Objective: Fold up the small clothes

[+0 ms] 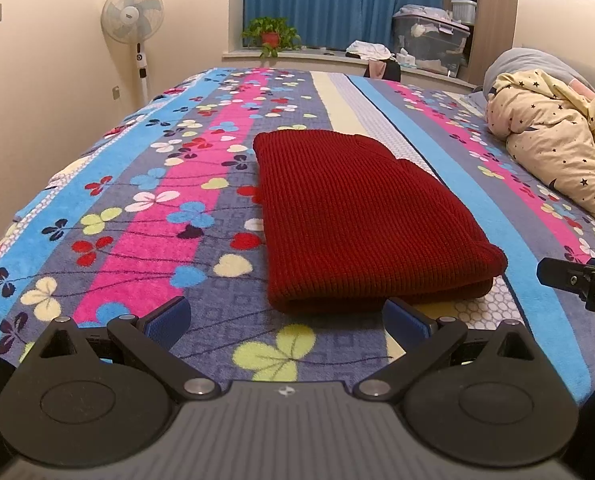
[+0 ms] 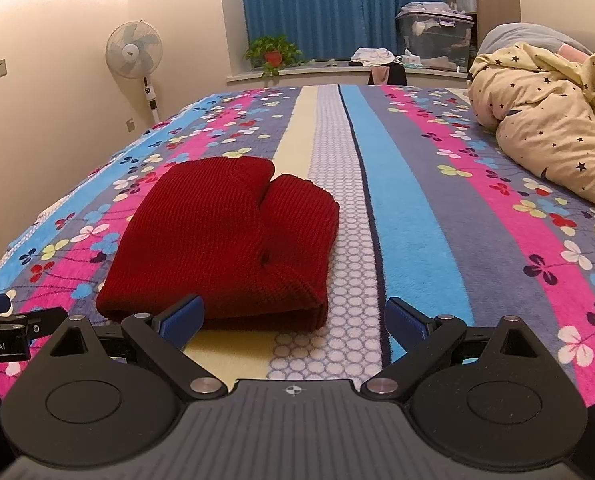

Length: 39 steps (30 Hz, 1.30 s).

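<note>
Left wrist: folded red knit just beyond spread left gripper

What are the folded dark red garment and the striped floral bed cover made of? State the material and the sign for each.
Folded dark red garment: looks like a chunky rib knit, probably wool or acrylic; matte, with fine vertical ribs and thick, rounded fold edges.
Striped floral bed cover: looks like plush fleece or terry; soft fuzzy nap, no sheen, printed clover pattern. The fibre itself cannot be told from the pictures.
</note>
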Motion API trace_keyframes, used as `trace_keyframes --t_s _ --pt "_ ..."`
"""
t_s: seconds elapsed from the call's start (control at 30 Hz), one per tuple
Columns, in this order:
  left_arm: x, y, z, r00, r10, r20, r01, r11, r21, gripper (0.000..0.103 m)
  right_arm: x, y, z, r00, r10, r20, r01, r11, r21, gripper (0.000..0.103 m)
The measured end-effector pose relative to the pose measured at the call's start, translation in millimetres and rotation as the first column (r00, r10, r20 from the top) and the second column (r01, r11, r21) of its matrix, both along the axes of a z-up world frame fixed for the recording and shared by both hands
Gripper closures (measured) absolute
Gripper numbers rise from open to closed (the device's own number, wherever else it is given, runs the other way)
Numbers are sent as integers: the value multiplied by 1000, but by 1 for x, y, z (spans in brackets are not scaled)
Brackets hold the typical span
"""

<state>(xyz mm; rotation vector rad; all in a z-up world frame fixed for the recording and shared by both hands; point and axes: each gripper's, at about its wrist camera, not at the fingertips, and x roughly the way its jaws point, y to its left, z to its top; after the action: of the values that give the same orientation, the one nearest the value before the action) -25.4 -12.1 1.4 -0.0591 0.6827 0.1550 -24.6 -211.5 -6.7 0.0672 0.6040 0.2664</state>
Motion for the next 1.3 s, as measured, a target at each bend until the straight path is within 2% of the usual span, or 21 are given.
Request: trace_keyframes --t_s 1.3 --pt "1 0 -3 1000 0 -11 0 1000 -11 0 -1 3 1 1000 7 -4 -7 1000 -8 6"
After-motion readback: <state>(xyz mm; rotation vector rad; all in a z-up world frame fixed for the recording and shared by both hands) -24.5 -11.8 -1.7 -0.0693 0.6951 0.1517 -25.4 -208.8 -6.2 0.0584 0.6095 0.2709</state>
